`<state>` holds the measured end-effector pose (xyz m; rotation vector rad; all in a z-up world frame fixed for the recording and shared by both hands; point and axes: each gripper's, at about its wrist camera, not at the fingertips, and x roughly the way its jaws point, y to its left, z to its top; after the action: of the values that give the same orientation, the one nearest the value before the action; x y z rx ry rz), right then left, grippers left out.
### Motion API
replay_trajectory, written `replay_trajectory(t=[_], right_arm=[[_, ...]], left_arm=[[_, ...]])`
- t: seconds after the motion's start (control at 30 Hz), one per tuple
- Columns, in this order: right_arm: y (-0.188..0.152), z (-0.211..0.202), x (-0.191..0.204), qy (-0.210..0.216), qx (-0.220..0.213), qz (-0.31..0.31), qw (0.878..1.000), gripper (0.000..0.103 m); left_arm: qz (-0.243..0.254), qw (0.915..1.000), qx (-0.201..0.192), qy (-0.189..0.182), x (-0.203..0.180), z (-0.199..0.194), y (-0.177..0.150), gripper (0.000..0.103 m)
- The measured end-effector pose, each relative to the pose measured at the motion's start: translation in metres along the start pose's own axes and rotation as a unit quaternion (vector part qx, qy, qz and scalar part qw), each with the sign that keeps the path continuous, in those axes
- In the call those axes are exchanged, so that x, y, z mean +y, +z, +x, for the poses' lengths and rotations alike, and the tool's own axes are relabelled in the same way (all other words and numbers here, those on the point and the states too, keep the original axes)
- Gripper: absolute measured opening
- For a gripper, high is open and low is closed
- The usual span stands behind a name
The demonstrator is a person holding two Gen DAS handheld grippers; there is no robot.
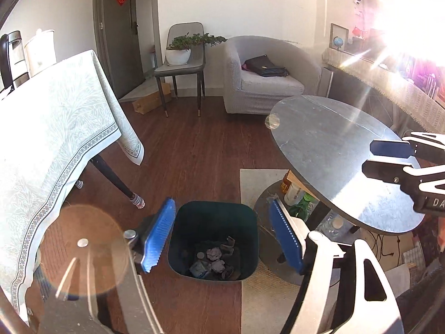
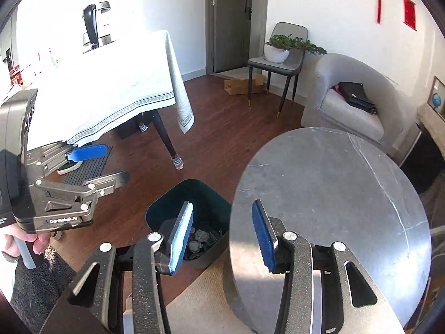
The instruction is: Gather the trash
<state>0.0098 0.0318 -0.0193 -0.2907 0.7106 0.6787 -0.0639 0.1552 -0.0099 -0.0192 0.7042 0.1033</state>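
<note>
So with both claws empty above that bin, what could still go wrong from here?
1. The left claw hangs open close over the bin; dipping lower, it might knock the rim.
2. The right claw sits right at the round table edge and could bump it.
3. Strong sun glare washes out part of the left view, possibly hiding leftover trash.

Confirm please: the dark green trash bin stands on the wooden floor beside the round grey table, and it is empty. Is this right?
Not quite. The trash bin does stand on the wooden floor beside the round grey table, but it is not empty: crumpled paper and other scraps lie at its bottom. The left wrist view looks straight into it and shows this.
</note>
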Motion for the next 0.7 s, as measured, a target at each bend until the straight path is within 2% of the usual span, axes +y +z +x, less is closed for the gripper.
replay_trajectory(t=[0.2, 0.3, 0.33, 0.4, 0.5, 0.6, 0.7], right_arm=[[-0.026, -0.034, -0.04, -0.026, -0.016, 0.046, 0.998, 0.044], [-0.044, -0.045, -0.06, -0.042, -0.019, 0.069, 0.997, 0.045], [-0.05, -0.047, -0.066, -0.048, -0.018, 0.077, 0.996, 0.048], [-0.063, -0.054, -0.08, -0.059, -0.02, 0.094, 0.994, 0.068], [-0.076, -0.064, -0.096, -0.072, -0.026, 0.113, 0.991, 0.081], [-0.085, -0.076, -0.107, -0.092, -0.039, 0.118, 0.988, 0.09], [-0.088, -0.082, -0.115, -0.089, -0.051, 0.123, 0.987, 0.091]], left_arm=[[-0.01, 0.9994, -0.032, 0.0, -0.02, -0.006, -0.004, 0.093], [-0.008, 0.9991, -0.042, 0.004, -0.029, -0.007, -0.003, 0.094], [-0.007, 0.999, -0.044, 0.004, -0.032, -0.006, -0.004, 0.094], [-0.001, 0.9988, -0.048, 0.002, -0.041, -0.008, -0.005, 0.095], [0.006, 0.9985, -0.055, 0.001, -0.053, -0.009, -0.007, 0.096], [0.003, 0.9984, -0.056, 0.006, -0.06, -0.006, -0.008, 0.098], [0.0, 0.9982, -0.06, 0.0, -0.067, -0.005, -0.007, 0.099]])
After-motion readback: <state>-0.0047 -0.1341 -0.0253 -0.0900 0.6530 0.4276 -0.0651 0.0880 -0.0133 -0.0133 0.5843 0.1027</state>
